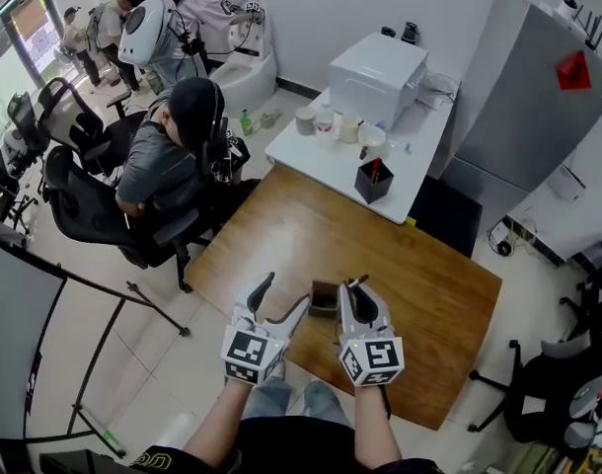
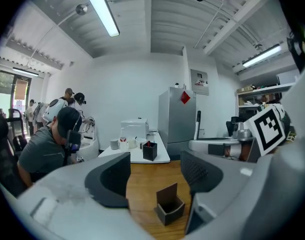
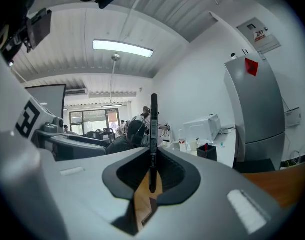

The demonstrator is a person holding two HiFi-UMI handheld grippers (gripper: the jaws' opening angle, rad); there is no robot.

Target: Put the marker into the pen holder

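R gripper (image 3: 153,183) has its jaws clenched on the marker (image 3: 153,129), a slim black cylinder w/ a pale label band. It's pinched near its lower end, long axis upright and crossing the jaws, and most of the body sticks up above them. L gripper view shows the same: the marker (image 2: 197,125) stands vertical over the R jaws. Pen holder (image 1: 324,299) sits on the wood tabletop (image 1: 434,304) btwn the two grippers. It's just beside the R gripper (image 1: 354,286), below and to the L of the marker's lower end, so the R hand is nearer. The key relation is the marker end over the holder's open top; it looks off to one side, not yet lined up. L gripper (image 2: 155,170) has its jaws released and apart w/ nothing in them, and the pen holder (image 2: 168,207) is ahead, low in the gap. Holder is a small dark-brown square box, matte, open top, w/ one wall taller. Jaw pads are black and textured, the shells grey plastic, the tabletop smooth-grained.
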